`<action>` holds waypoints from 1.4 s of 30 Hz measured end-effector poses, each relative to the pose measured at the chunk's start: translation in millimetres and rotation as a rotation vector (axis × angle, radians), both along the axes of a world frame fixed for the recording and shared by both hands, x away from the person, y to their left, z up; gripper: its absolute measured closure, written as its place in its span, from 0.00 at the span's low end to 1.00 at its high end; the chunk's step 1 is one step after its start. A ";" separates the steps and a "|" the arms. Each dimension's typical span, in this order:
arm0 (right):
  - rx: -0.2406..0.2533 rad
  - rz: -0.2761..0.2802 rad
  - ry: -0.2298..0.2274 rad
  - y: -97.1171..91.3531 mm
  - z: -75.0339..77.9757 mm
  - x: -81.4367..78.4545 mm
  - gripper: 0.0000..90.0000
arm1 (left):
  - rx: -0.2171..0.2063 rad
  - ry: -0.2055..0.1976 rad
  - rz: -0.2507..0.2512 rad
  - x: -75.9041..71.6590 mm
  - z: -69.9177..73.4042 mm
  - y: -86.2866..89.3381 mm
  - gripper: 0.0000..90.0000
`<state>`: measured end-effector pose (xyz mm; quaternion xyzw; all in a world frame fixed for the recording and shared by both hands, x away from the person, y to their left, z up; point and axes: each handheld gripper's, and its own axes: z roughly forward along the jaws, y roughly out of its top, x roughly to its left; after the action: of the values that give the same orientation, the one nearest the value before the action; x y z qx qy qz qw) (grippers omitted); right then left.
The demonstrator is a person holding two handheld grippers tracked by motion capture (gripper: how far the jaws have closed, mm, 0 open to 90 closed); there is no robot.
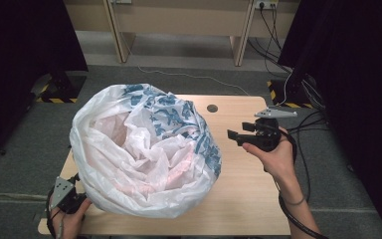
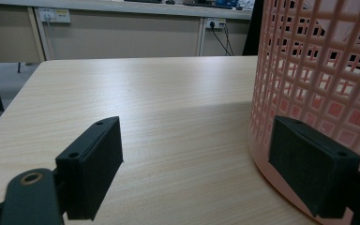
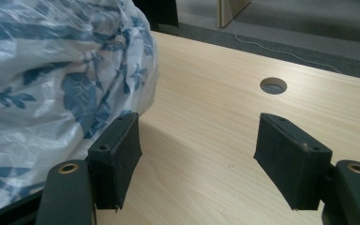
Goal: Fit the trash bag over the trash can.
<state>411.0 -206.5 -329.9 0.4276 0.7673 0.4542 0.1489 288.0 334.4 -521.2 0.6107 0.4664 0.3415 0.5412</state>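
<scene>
Beside the desk's [image 1: 258,199] right edge, I held my right gripper [image 3: 197,157] spread, aiming to pinch the bag's [image 1: 144,149] loose rim; left gripper [image 2: 197,173] spread by the basket [image 2: 318,70].

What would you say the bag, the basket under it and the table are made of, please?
Bag: thin, glossy plastic film, crinkled and see-through, with blue leaf print. Basket: pink moulded plastic, probably, with a square lattice wall. Table: pale wood-grain top, matte; possibly laminate.

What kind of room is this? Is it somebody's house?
Probably not a house; it looks more like a lab or workroom. A bare wooden table stands on grey carpet, black curtains hang at both sides, and cables run to wall sockets.
</scene>
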 end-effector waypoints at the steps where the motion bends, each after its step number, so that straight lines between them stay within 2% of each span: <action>1: 0.000 -0.005 0.002 -0.7 -1.9 0.0 0.35 | 0.000 0.000 0.000 0.0 0.0 0.0 0.19; 13: -0.005 -0.033 0.030 -7.6 -24.0 -0.8 0.35 | 0.000 -0.002 0.000 -0.2 0.0 0.0 0.19; 26: 0.011 -0.060 -0.002 -14.7 -42.1 -5.4 0.34 | 0.001 -0.004 -0.001 -0.4 -0.1 0.0 0.19; 42: 0.016 -0.085 -0.010 -23.1 -64.6 -11.3 0.33 | 0.002 -0.005 -0.002 -0.5 -0.1 -0.2 0.19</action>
<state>399.7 -229.6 -394.5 0.4590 0.7439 0.4556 0.1683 287.5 334.2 -521.3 0.6108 0.4641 0.3430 0.5420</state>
